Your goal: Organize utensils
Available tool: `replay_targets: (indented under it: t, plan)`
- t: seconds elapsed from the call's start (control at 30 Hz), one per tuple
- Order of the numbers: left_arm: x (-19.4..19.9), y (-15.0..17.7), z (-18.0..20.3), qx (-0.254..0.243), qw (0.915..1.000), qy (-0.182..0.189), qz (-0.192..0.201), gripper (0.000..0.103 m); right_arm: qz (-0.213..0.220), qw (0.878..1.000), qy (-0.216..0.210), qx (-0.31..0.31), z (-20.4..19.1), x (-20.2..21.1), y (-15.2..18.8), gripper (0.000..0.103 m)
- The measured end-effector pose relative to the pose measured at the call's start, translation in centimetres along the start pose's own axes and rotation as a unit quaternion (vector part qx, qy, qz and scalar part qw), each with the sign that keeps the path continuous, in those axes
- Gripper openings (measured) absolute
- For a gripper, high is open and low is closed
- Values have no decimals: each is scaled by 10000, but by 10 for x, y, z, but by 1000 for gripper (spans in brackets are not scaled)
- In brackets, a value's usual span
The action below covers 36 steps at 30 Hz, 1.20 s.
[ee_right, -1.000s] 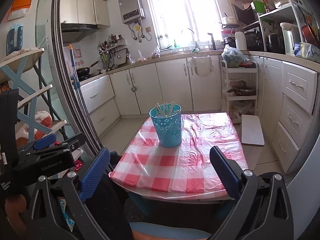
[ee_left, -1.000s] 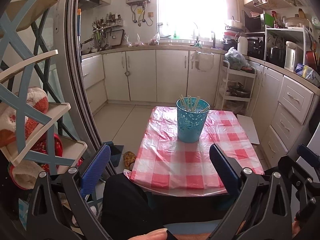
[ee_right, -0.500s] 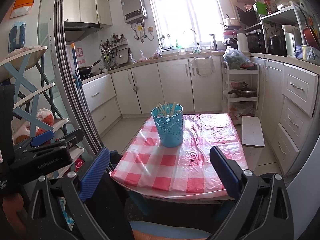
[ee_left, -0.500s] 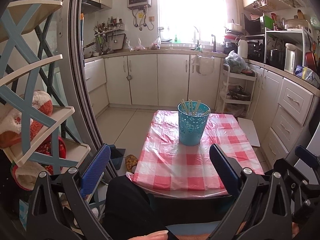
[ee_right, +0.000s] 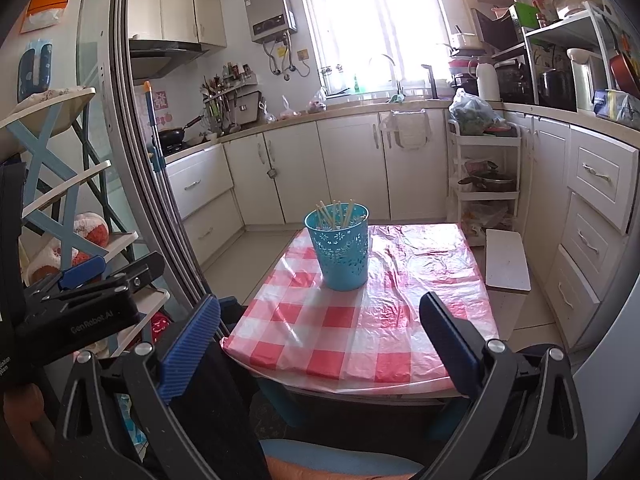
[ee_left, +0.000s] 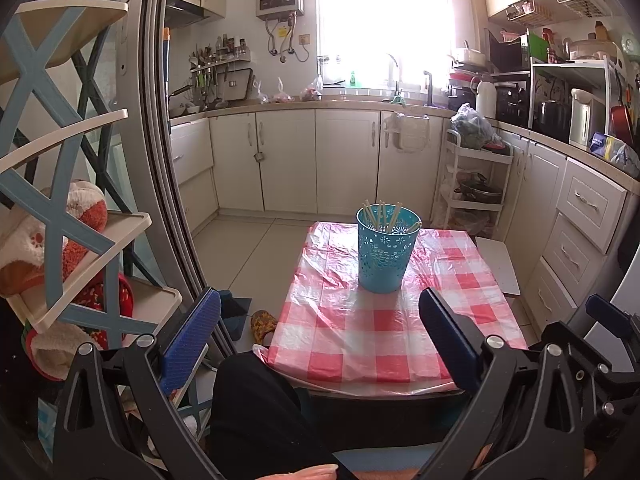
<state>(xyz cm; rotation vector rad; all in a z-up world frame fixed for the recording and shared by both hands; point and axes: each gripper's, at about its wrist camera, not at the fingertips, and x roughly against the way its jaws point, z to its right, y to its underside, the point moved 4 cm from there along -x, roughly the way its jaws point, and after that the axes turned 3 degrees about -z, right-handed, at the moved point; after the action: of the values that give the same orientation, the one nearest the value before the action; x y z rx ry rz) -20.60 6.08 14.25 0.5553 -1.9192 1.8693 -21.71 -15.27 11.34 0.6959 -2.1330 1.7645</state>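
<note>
A: Our left claw (ee_left: pixel 318 322) is spread wide with nothing between its blue pads, and our right claw (ee_right: pixel 318 322) is spread and bare as well. Both hang short of the table's near edge, well apart from the cup.

B: And the chopsticks (ee_left: pixel 383 213)?

A: All that we can see stand in the blue cup (ee_left: pixel 385 249). The cup sits upright on the checked table (ee_left: pixel 352 344), toward its far side. In the right view the same sticks (ee_right: pixel 335 212) rise out of the cup (ee_right: pixel 339 249) in a loose bunch.

B: So how far along do we judge the job?

A: Near its end, or past it. No stick lies loose on the cloth beside the cup, in front of it or behind it, as far as we can see. Nothing seems left to gather, unless something is hidden behind the cup or off the table.

B: Which way do they point?

A: Their long axes run nearly upright, tips up just above the rim. They fan a little: some lean left of the cup's middle, and one leans right against the rim. We cannot tell thick ends from thin.

B: Around the cup?

A: Right of the table stands a small white stool (ee_right: pixel 507 258). Beyond the cup, the white cabinets (ee_left: pixel 344 160).
</note>
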Motion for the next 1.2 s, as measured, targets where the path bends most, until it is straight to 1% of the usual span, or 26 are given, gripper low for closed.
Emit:
replay_targets:
  t: [0.43,0.7,0.8,0.87,0.93,1.0,1.13,1.2]
  plan:
    - [2,0,-2,21,10000,-32,38,95,0,10000,1,4,-1,0,0,96]
    - [0,0,-1,-57,10000,-52,36,95,-14,10000,-4,-3,-1,-1,1,96]
    - [-2,0,0,-58,10000,43,21,95,-13,10000,-2,-3,-1,-1,0,96]
    - [-6,1,0,-20,9995,305,-63,95,-22,10000,-1,-5,-1,-1,1,96]
    - [-10,3,-2,50,9987,500,-65,95,-29,10000,5,-1,0,-2,3,96]
    - [-16,4,-1,74,9982,576,-134,95,-30,10000,29,2,2,-4,4,96]
    - [-25,5,7,-195,9991,381,-48,95,-69,9998,153,50,9,-12,6,96]
    - [-34,4,14,-357,9988,324,-93,95,-134,9996,227,77,15,-21,6,96]
